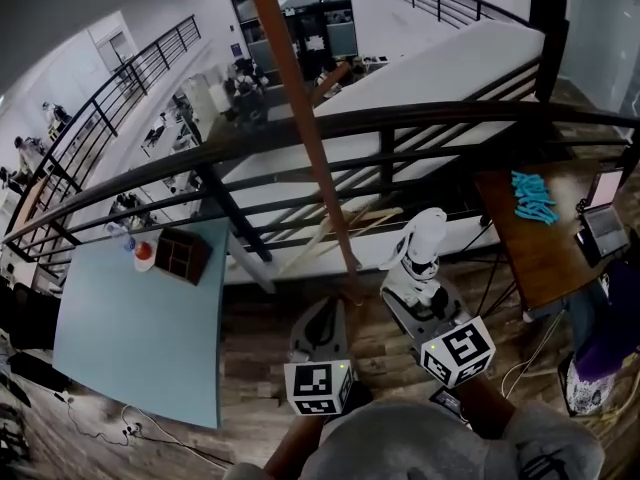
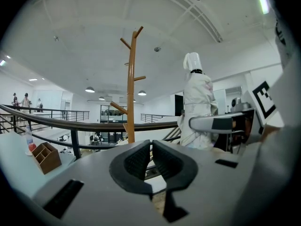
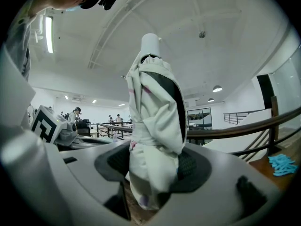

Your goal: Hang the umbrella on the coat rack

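Note:
A folded white umbrella (image 1: pixel 420 243) with a dark stripe stands upright in my right gripper (image 1: pixel 415 290), whose jaws are shut on its lower part. In the right gripper view the umbrella (image 3: pixel 155 126) fills the gap between the dark pads (image 3: pixel 193 166) of the right gripper (image 3: pixel 153 163). The tall brown wooden coat rack (image 1: pixel 300 98) rises just ahead, its pole between the two grippers and the railing. My left gripper (image 1: pixel 322 326) is to the left of the umbrella, shut and empty. In the left gripper view the coat rack (image 2: pixel 130 88) stands ahead above the left gripper (image 2: pixel 151 145), with the umbrella (image 2: pixel 197 102) to its right.
A dark metal railing (image 1: pixel 400 118) runs right behind the rack, with a lower floor beyond it. A light blue table (image 1: pixel 130 328) at the left carries a wooden box (image 1: pixel 183 255). A brown desk (image 1: pixel 540 248) at the right holds a turquoise item (image 1: pixel 532 196) and a laptop (image 1: pixel 606 226).

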